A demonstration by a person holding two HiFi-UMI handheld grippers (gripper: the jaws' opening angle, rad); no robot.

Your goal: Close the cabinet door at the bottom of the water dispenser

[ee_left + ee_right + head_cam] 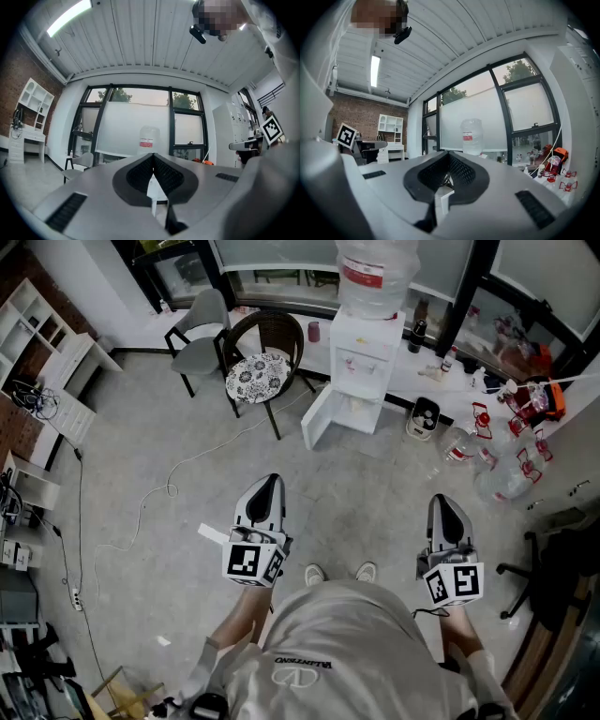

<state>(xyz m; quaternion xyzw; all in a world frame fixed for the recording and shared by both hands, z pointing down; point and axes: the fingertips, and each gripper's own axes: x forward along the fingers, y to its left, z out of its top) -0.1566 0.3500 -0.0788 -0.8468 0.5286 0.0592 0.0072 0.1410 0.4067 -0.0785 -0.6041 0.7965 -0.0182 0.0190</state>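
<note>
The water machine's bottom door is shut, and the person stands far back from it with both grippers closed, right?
No. The door is open, swung out to the left of the dispenser, as the head view shows. The person does stand far back from it, with the left gripper and the right gripper both closed.

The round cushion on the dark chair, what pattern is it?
The cushion has a black-and-white floral print, clearest in the head view.

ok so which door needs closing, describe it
Against the window wall stands a white water dispenser with a clear bottle on top. The cabinet door is the white panel at its base, hanging open toward the floral-cushion chair.
</note>
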